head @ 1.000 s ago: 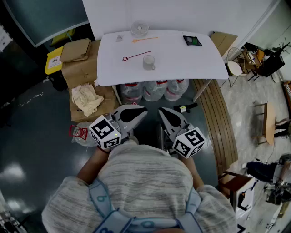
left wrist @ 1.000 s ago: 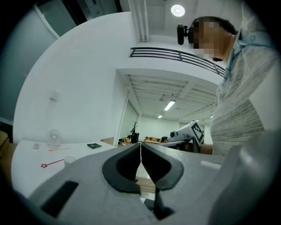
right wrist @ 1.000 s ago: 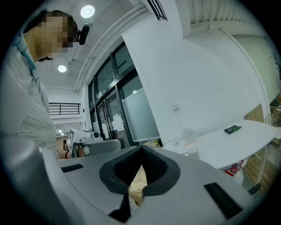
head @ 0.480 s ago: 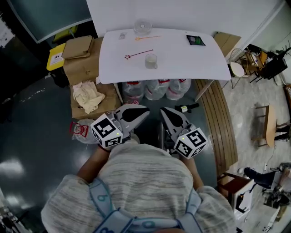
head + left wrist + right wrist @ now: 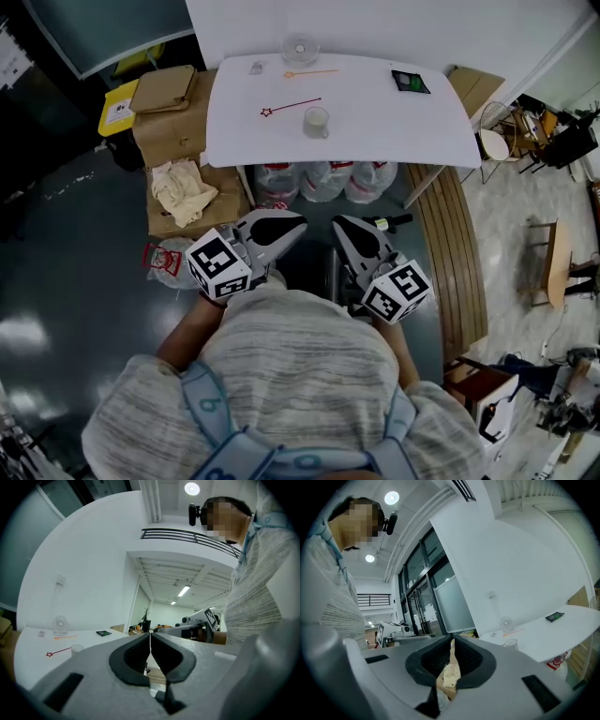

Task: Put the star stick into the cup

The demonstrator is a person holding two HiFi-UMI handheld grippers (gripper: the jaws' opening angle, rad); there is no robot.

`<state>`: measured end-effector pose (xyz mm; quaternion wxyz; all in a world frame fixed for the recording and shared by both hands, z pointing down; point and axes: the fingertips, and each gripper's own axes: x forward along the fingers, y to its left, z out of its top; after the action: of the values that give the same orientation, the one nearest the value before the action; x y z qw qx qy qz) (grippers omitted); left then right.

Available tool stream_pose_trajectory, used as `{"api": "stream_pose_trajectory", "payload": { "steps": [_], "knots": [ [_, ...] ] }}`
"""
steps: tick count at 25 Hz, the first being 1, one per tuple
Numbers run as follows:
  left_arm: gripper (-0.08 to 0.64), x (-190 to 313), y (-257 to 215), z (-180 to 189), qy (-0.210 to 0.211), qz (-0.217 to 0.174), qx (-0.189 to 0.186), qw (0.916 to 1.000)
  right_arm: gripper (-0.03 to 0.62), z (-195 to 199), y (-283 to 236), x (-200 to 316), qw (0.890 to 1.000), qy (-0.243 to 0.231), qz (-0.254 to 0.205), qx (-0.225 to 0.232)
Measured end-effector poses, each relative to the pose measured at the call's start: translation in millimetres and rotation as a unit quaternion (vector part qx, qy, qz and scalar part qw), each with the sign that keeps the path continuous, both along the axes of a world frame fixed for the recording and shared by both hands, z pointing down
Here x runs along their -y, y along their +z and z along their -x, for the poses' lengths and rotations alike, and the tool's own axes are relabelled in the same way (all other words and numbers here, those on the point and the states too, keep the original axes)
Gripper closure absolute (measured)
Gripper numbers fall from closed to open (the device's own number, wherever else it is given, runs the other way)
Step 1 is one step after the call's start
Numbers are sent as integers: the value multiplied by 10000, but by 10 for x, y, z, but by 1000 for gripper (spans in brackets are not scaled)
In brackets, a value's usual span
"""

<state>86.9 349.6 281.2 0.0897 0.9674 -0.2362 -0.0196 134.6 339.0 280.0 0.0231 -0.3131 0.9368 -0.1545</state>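
The star stick (image 5: 291, 105), thin and red with a star at its left end, lies on the white table (image 5: 412, 131) far ahead of me. It also shows in the left gripper view as the star stick (image 5: 55, 652). The clear cup (image 5: 316, 121) stands just right of it, and both gripper views catch the cup (image 5: 76, 648) (image 5: 511, 643). My left gripper (image 5: 298, 225) (image 5: 150, 641) and right gripper (image 5: 337, 226) (image 5: 453, 644) are held close to my body, well short of the table. Both are shut with nothing between the jaws.
An orange stick (image 5: 309, 72), a small fan (image 5: 300, 49) and a dark flat item (image 5: 410, 82) lie at the table's far side. Cardboard boxes (image 5: 173, 117) stand left of it, water bottles (image 5: 323, 181) underneath, and a wooden bench (image 5: 450, 244) to the right.
Both grippers stay in place and shut. Only the head view has drifted a little, so the table sits slightly higher in the picture.
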Motion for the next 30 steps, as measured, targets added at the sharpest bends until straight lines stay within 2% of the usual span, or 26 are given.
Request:
{"api": "stream_pose_trajectory", "payload": {
  "steps": [7,14,24,30],
  "knots": [
    [545,351,82,189,-193,44,-6,9998,581,105,78,306,9999,-76,-21,-96],
    [545,1030,165,439,-202,87,-109,9997,580,361,173,941,9998,-141,47,-161],
    [545,2237,95,1098,-143,51,-151,9998,580,1033,62,2150,9996,-175,-54,-235],
    [545,2760,116,1428,-109,73,-162,9998,580,1361,64,2635,9994,-176,16,-305]
  ]
}}
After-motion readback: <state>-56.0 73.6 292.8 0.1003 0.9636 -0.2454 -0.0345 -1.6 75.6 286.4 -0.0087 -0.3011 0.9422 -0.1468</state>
